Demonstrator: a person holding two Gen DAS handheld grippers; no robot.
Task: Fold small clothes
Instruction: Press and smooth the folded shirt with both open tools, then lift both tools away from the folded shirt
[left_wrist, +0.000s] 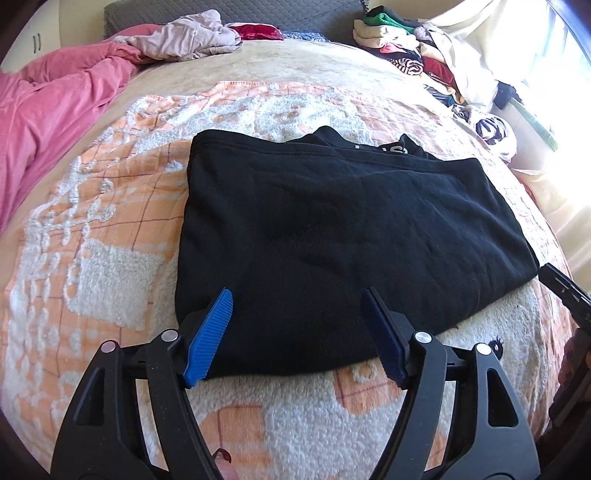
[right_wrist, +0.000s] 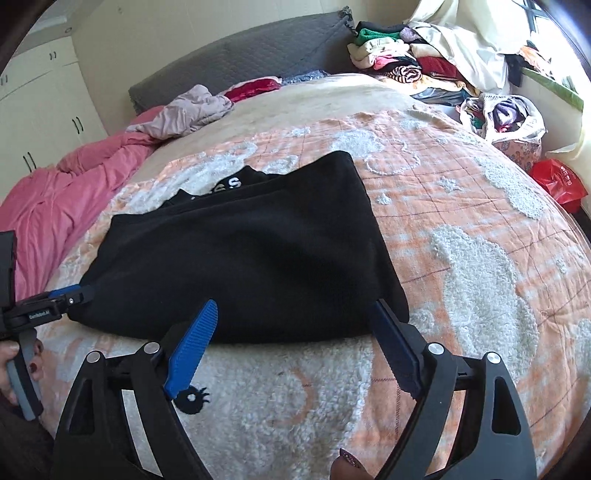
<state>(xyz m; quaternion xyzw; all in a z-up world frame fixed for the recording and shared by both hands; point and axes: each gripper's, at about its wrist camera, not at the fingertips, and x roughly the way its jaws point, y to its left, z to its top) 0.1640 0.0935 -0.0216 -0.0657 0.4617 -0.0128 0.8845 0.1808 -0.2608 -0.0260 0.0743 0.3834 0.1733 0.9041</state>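
Just ahead of both claws, the black garment (left_wrist: 332, 229) lies folded on the bed (left_wrist: 110, 266). Left claw (left_wrist: 299, 328) and right claw (right_wrist: 291, 332) gape open at its near edge, seemingly gripping nothing; a shallow pinch could catch only the top layer and undo the fold.

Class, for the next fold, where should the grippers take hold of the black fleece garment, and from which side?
Take the black fleece garment at its two near-edge corners, coming from the near side: that hem lies flat and straight before both open grippers.

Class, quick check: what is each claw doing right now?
Left claw: open, at the black garment's near edge, holding nothing.
Right claw: open, at the same edge, holding nothing.
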